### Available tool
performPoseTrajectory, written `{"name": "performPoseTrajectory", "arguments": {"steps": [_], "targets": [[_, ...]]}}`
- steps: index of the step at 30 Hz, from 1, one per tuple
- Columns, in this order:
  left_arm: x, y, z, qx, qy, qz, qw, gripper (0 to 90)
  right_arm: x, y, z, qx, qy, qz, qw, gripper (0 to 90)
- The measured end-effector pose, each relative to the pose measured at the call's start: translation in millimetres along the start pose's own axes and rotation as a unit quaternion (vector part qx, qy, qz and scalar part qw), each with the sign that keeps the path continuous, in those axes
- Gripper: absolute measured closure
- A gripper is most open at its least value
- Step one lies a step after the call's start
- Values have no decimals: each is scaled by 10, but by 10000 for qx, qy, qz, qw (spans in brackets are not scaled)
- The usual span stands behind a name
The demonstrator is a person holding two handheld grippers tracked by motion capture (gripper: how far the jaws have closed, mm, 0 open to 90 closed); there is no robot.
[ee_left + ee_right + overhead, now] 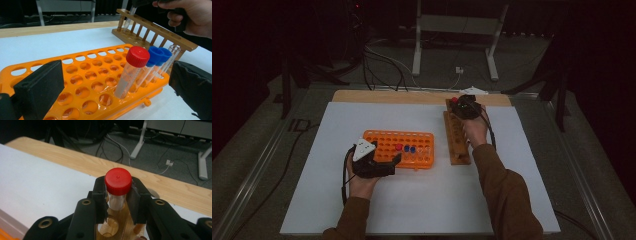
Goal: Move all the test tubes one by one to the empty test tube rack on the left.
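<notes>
white sheet (422,200), floor cables (382,65), metal frame legs (417,55).

No text, label or number is legible — nothing readable anywhere

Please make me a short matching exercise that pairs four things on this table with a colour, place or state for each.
Things:
1. plastic rack
2. wooden rack
3. right gripper
4. left gripper

Descriptions:
A. open, jaws on either side of the tubes in the rack
B. orange, holds one red-capped and two blue-capped tubes
C. brown, on the right side of the white mat
D. shut on a red-capped tube

Pairs: 1-B, 2-C, 3-D, 4-A
</notes>
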State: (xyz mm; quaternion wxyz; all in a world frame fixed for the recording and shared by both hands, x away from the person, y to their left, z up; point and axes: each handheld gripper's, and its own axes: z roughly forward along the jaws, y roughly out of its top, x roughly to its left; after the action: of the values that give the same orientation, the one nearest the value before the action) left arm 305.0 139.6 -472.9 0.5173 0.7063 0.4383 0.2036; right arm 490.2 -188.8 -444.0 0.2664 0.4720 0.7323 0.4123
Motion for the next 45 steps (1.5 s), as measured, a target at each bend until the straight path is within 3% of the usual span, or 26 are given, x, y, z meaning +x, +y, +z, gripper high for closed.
{"name": "performPoseTrajectory", "arguments": {"steps": [13, 18, 26, 29, 38, 45], "targets": [[-31, 66, -70, -170, -5, 58, 9998, 10, 84, 243, -469, -706, 92, -362, 9968, 708], [-52, 124, -72, -228, -9, 127, 9997, 13, 119, 275, -640, -846, 398, -277, 9952, 708], [-75, 263, -41, -290, 95, 211, 9993, 42, 349, 154, -747, -676, 971, -268, 9926, 708], [-90, 311, -4, -282, 111, 199, 9993, 49, 457, 112, -781, -628, 1256, -248, 9898, 708], [-207, 505, 154, -194, 53, 502, 9985, 78, 792, 54, -842, -580, 1899, -354, 9795, 707], [-296, 584, 294, -78, -20, 758, 9971, 197, 1043, 62, -867, -544, 2257, -502, 9714, 707]]}}
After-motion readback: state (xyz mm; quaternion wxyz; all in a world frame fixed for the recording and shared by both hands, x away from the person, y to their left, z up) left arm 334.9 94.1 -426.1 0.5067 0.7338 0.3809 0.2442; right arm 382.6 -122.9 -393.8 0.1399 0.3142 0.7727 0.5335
